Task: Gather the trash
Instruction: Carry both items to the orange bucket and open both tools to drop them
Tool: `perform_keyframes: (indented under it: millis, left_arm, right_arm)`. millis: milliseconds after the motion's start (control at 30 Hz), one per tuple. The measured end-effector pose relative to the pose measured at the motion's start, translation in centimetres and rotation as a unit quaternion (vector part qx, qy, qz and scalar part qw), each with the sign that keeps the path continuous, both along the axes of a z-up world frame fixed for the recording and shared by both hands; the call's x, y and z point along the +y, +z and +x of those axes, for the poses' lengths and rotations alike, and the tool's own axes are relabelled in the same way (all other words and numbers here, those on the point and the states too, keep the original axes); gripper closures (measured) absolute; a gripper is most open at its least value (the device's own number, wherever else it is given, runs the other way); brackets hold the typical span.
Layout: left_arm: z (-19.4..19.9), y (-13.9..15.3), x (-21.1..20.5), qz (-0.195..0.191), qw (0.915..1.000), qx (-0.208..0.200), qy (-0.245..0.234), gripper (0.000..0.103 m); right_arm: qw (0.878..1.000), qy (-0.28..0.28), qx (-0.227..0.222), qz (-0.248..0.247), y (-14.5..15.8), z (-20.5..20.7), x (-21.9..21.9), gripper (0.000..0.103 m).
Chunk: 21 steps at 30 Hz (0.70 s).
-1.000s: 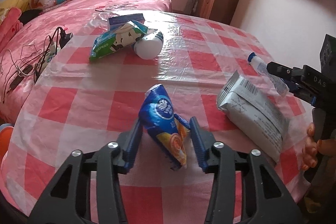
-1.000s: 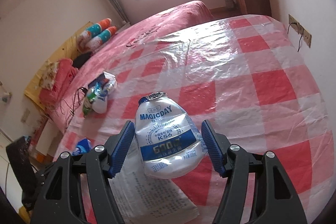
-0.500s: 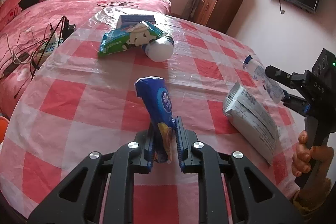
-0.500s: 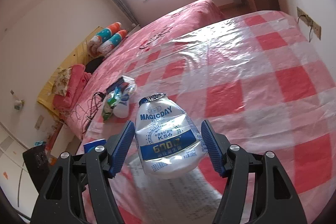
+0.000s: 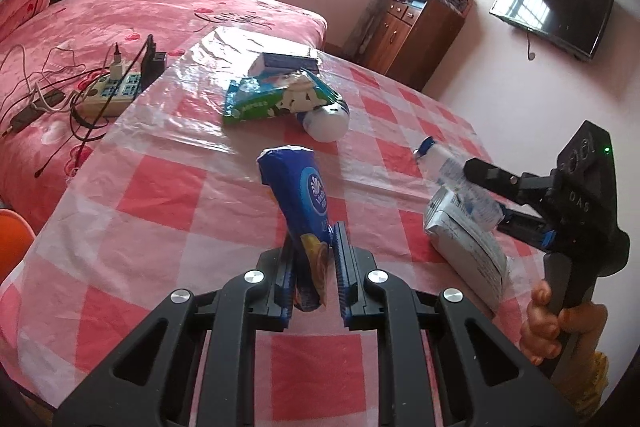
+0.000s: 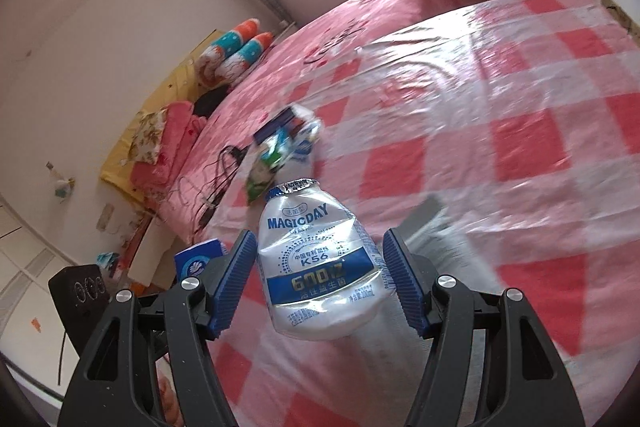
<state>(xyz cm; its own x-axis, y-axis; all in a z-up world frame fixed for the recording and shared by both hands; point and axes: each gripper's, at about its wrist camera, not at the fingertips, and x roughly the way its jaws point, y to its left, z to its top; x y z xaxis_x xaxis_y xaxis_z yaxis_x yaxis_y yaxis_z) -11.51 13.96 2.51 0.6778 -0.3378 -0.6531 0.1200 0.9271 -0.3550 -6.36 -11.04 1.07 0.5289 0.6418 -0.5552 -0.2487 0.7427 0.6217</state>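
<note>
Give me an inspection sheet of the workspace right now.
Surface: checked plastic cloth on the table.
Job's things: blue wrapper in left tongs; crushed bottle in right tongs; grey packet, green bag, white cup and a box on the cloth.
Clutter: nothing seen.
Tongs: both gripping.
Cables: power strip with tangled leads on the bed.
Surroundings: window, cabinet, TV.
</note>
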Motion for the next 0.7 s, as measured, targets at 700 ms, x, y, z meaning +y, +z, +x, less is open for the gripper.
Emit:
perform_keyframes:
  millis: [700]
  left_arm:
    - [-4.1,1.1,10.7,-0.031,0.9935,-0.02,0.107,0.084]
  right_arm:
    - [0.98,0.177,0.06,0.067,1.5,-0.6,15.3,0.037]
